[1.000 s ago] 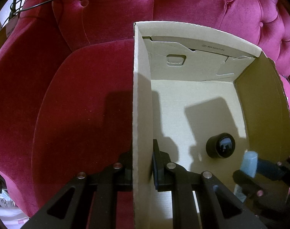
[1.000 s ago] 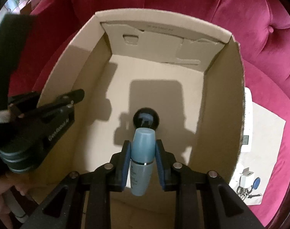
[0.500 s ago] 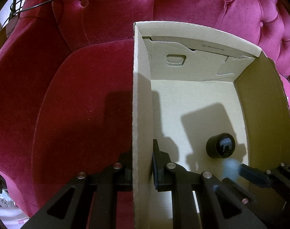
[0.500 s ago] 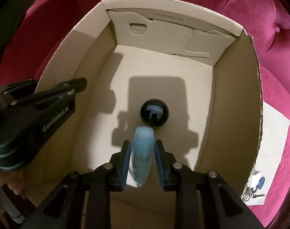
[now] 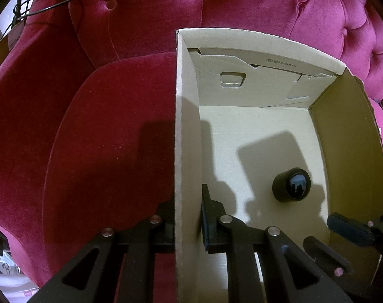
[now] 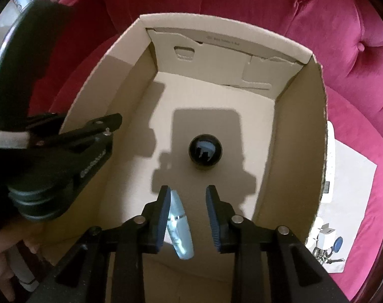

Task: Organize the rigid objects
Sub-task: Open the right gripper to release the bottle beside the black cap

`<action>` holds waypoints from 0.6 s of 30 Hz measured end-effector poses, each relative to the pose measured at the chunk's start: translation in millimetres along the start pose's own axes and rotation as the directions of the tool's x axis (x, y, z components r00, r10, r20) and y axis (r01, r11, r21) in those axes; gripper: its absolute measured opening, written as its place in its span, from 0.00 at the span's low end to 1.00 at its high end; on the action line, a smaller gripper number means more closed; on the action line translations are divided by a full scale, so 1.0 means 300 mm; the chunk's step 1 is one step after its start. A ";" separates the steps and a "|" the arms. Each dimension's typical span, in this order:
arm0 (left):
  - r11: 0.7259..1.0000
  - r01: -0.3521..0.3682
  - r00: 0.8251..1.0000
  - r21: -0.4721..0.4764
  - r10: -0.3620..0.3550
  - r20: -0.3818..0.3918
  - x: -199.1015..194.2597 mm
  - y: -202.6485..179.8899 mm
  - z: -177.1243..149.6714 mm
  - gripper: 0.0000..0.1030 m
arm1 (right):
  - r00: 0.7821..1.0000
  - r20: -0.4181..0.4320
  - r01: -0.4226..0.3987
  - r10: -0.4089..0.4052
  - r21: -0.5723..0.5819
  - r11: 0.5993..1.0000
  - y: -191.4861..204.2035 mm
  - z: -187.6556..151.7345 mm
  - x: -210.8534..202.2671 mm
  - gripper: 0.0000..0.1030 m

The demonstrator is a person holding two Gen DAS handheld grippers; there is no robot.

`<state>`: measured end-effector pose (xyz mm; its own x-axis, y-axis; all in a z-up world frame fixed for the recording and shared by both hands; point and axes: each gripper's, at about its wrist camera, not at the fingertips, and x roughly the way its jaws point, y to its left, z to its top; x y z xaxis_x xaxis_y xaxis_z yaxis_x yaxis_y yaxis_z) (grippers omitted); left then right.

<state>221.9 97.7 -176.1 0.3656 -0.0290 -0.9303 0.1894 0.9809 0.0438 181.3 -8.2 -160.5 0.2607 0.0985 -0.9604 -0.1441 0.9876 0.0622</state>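
Pinching the left wall of the open brown cardboard box (image 5: 186, 126) with the left gripper (image 5: 187, 214), one pad outside and one inside, jaws pressed onto the cardboard. Probably done to steady a light box on a soft seat while things go in, and to keep that wall from folding.

Reaching down into the same box with the right gripper (image 6: 189, 202), jaws opening. Between them, a slim pale-blue plastic bottle (image 6: 180, 227), tilted, leaning against the left pad and clear of the right one. Looks let go rather than gripped. Hard to say through the blur whether its lower end already rests on the box floor. Brought in low at the near end of the box, presumably so the bottle lands gently and has little room to bounce.

Farther in on the box floor, a small black jar with a glossy domed cap (image 6: 205, 151), apart from the bottle and from every wall. Seems already stowed, with the bottle second in.

Underneath everything, no desk but a magenta button-tufted velvet sofa (image 5: 103, 164), with the box resting on its seat cushion and close to the backrest. To the right of the box on the cushion, a white sheet (image 6: 353, 176) carrying a bunch of keys with a blue tag (image 6: 326, 247). At the upper left, a thin black cable (image 5: 47, 2) draped over the armrest. Warm light from above, casting hard gripper shadows across the box floor.
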 end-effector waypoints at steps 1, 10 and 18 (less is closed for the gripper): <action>1.000 0.000 1.000 0.000 0.000 0.000 0.000 0.000 0.000 0.14 | 1.000 0.000 0.000 0.000 0.000 1.000 -0.001 -0.001 -0.005 0.32; 1.000 0.001 1.000 -0.001 -0.001 0.000 0.000 -0.001 0.001 0.14 | 0.998 0.049 0.038 -0.039 0.007 0.999 -0.024 -0.010 -0.088 0.54; 1.000 0.000 1.000 0.000 0.000 0.000 0.000 -0.001 0.001 0.14 | 0.994 0.099 0.031 -0.035 0.050 0.998 -0.082 -0.015 -0.179 0.82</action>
<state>222.0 97.4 -175.9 0.3654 -0.0290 -0.9304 0.1893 0.9810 0.0437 166.6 -38.2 -111.7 0.3591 0.0751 -0.9303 -0.0883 0.9950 0.0462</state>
